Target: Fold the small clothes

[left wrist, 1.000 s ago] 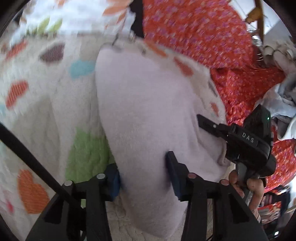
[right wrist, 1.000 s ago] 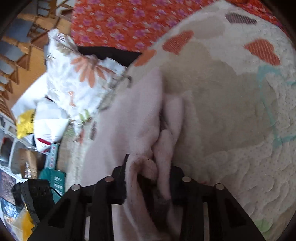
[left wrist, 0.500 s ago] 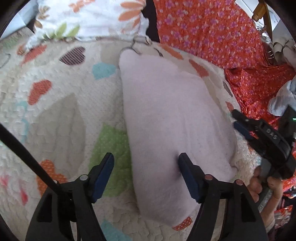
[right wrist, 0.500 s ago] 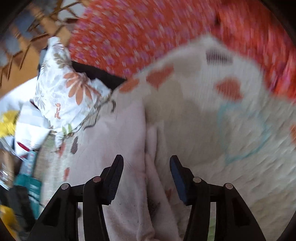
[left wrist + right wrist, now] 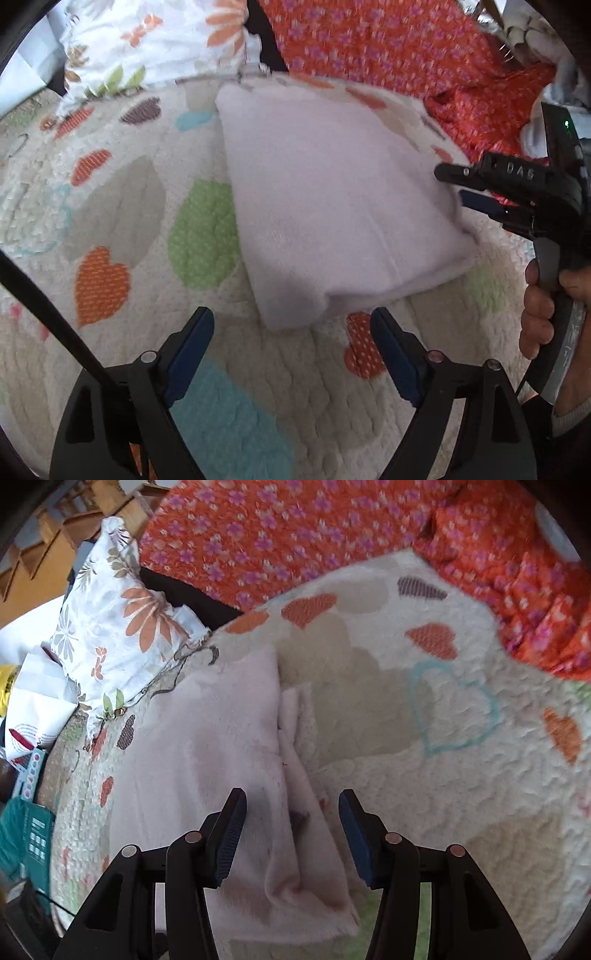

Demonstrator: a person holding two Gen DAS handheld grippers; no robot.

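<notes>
Left gripper [image 5: 291, 332]: fingers wide apart, holding nothing, just short of the folded pink garment [image 5: 332, 206]. Right gripper [image 5: 291, 812]: fingers apart, straddling the garment's edge without gripping.

A second ago the left gripper [image 5: 291, 345] straddled the pink garment [image 5: 332, 206] with its jaws close on it; now they are spread wide and have drawn back, so the cloth's near corner lies ahead of the tips. The right gripper [image 5: 291, 827] then pinched a bunched fold; it has let go, and the garment [image 5: 221, 760] lies flatter between its open fingers.
</notes>
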